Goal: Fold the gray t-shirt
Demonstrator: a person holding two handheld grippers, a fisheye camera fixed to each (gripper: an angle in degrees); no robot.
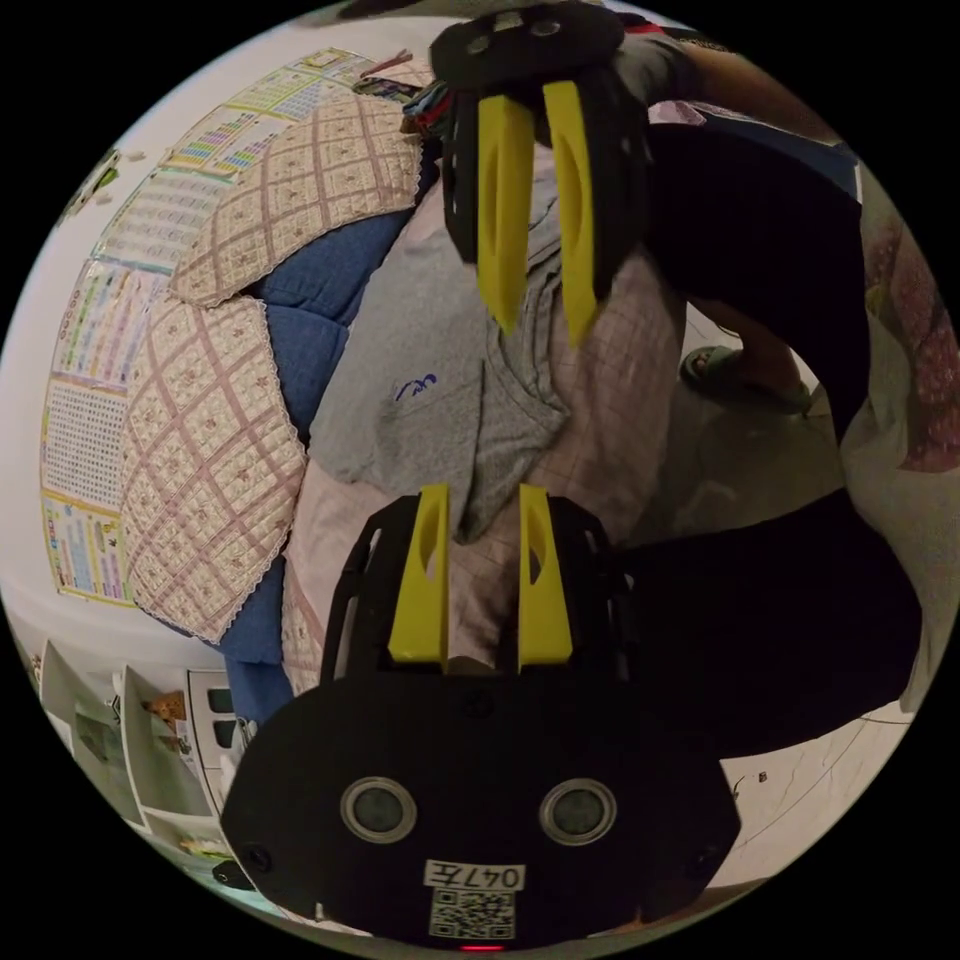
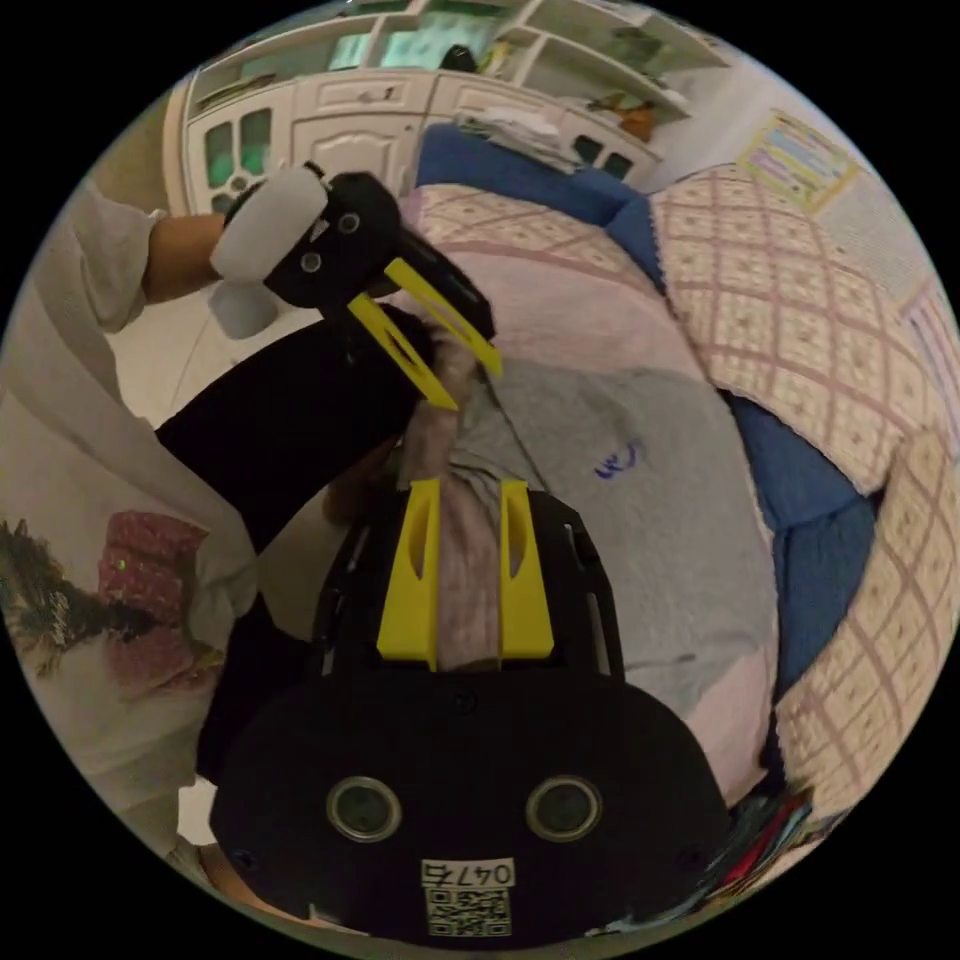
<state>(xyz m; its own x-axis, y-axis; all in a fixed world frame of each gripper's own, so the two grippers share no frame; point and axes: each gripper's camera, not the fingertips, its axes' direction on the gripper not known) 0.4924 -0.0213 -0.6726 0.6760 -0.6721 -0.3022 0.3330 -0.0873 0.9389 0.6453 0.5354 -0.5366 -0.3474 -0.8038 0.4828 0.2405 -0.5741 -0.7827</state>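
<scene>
- Left gripper view: the left tool (image 1: pixel 482 510) hangs with jaws parted over a hanging flap of the gray t-shirt (image 1: pixel 420 390), not clamping it.
- Right tool (image 1: pixel 538 310) is also open, above the shirt's folds.
- Shirt lies on a pink checked sheet (image 1: pixel 610 400), beside quilted cushions (image 1: pixel 200 450).

Both circular fisheye views are dim and evenly lit by soft indoor light, with no hard shadows or glare. Straight lines bow strongly toward the black-bordered rims, where detail smears and colours fringe. The centres stay fairly sharp, though dark areas sink into featureless black.
</scene>
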